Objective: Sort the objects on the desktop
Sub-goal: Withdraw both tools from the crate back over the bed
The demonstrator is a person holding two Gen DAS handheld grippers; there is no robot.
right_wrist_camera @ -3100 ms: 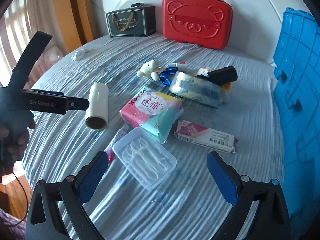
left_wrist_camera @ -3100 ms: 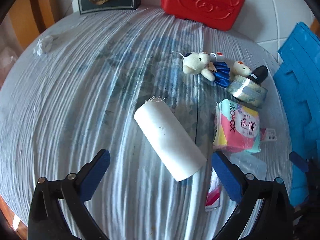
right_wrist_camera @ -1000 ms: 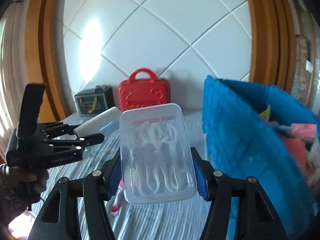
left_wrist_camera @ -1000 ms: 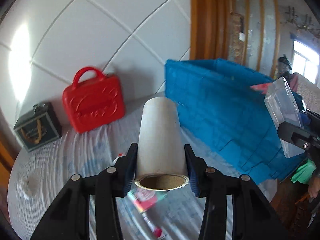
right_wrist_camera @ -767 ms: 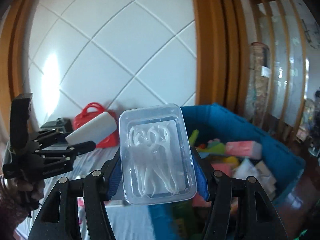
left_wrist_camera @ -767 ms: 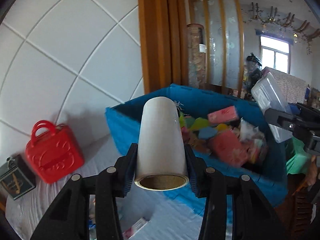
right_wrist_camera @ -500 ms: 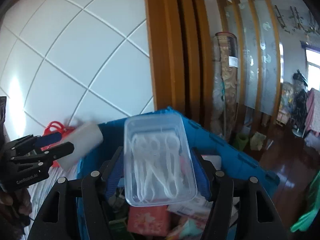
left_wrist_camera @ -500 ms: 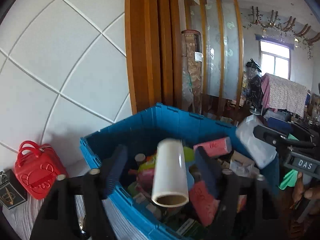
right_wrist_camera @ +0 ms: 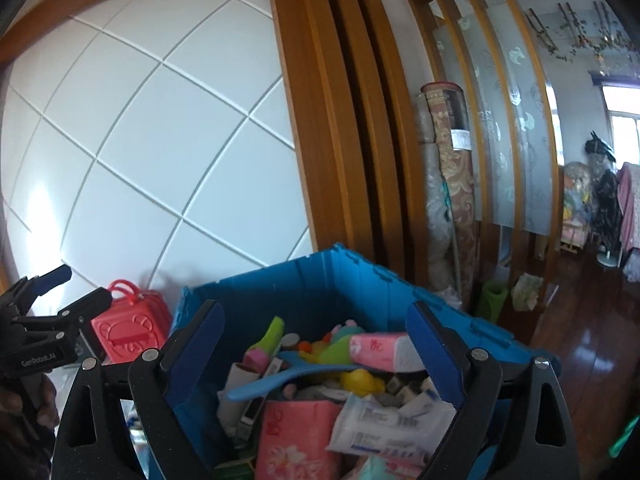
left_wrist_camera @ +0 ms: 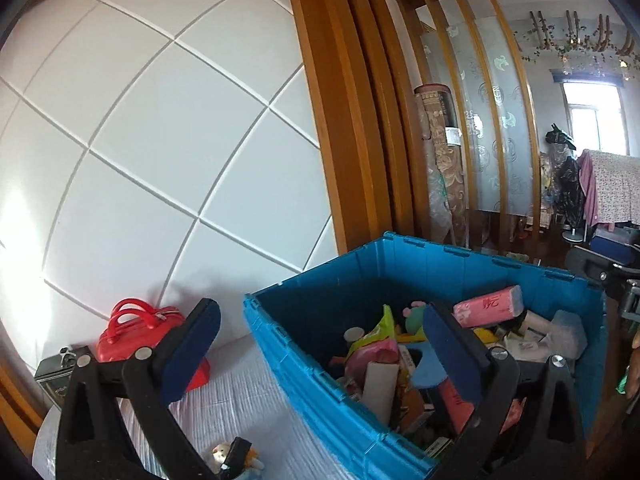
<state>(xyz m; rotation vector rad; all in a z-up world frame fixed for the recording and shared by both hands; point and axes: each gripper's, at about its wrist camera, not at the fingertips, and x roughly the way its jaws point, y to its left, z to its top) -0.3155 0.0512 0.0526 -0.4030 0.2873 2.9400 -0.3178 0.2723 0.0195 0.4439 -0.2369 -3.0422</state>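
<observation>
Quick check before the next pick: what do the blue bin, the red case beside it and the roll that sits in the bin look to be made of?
Blue bin: rigid moulded plastic, matt, judging by its ribbed walls and notched rim.
Red case: hard plastic, slightly glossy, with an embossed bear face and a moulded handle.
Roll: white outside, likely paper or film on a cardboard core; its end barely shows, so uncertain.

Left gripper [left_wrist_camera: 320, 344] wide apart over the near edge of a blue crate [left_wrist_camera: 320, 360], jaws just opened, nothing between the blue pads [left_wrist_camera: 192, 352]. White paper roll [left_wrist_camera: 380, 388] standing among packets inside the crate, pink tissue pack [left_wrist_camera: 488, 306] near the far side. Red case [left_wrist_camera: 132, 332] against the white wall, small plush toy [left_wrist_camera: 222, 452] on the striped cloth [left_wrist_camera: 248, 400] below.
</observation>
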